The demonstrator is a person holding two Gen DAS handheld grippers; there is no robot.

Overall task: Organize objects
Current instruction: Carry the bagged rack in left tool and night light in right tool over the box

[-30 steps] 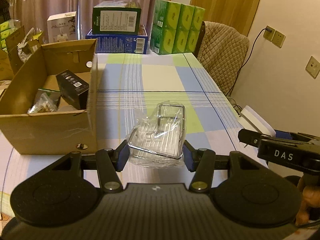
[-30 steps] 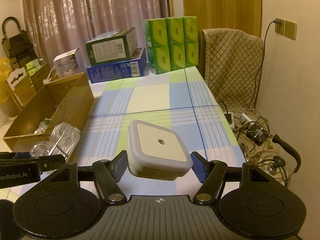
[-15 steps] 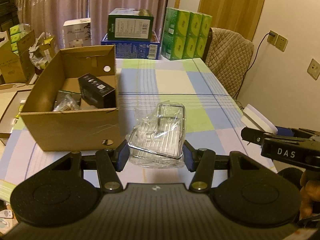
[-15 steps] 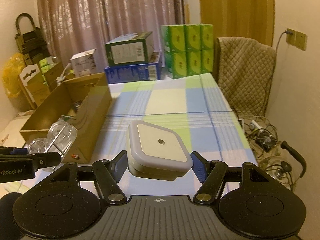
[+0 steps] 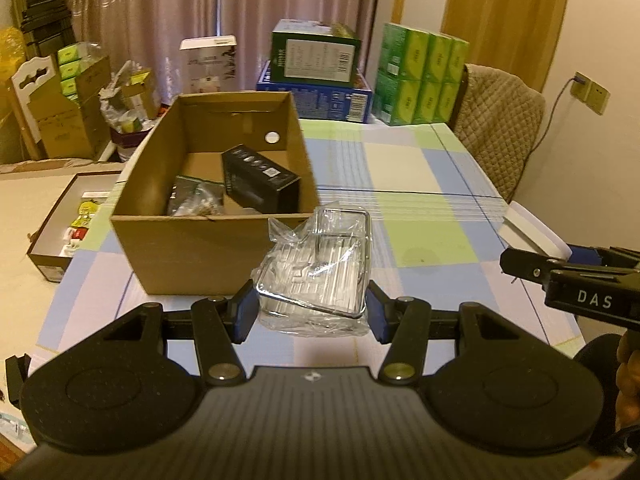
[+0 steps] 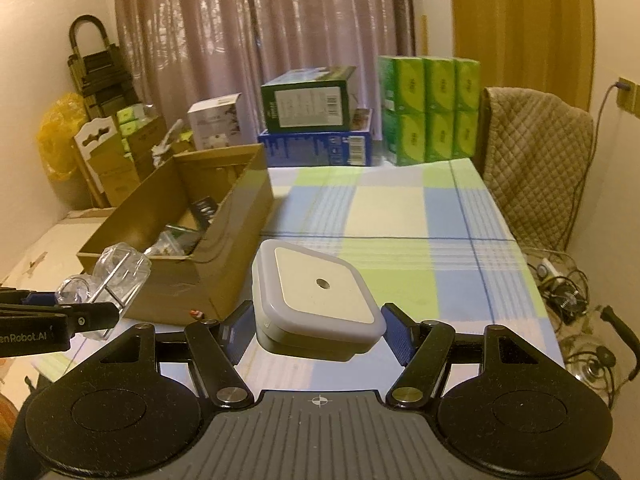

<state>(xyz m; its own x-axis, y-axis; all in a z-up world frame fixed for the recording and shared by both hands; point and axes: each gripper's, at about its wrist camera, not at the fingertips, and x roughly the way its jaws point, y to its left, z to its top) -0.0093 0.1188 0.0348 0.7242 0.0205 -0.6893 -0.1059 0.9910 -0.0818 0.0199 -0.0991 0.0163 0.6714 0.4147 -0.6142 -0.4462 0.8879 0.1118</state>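
Note:
My left gripper (image 5: pixel 310 310) is shut on a plastic-wrapped metal wire rack (image 5: pixel 318 268), held above the table just right of the open cardboard box (image 5: pixel 192 248). Inside that box lie a black carton (image 5: pixel 260 178) and a small bagged item (image 5: pixel 196 200). My right gripper (image 6: pixel 316 330) is shut on a white square night light (image 6: pixel 316 294), also held over the checked tablecloth (image 6: pixel 400 216). The right gripper with the night light (image 5: pixel 532 236) shows at the right edge of the left wrist view. The left gripper's wrapped rack (image 6: pixel 116 280) shows at the left of the right wrist view.
Green and blue cartons (image 5: pixel 316 76) and stacked green tissue packs (image 5: pixel 420 76) stand at the table's far end. A quilted chair (image 6: pixel 536 156) is at the right, cables (image 6: pixel 568 284) on the floor below. More boxes (image 5: pixel 64 108) crowd the floor at left.
Both grippers have risen and drawn back with their loads; the left view now looks down into the cardboard box, which has shifted toward the middle of its frame.

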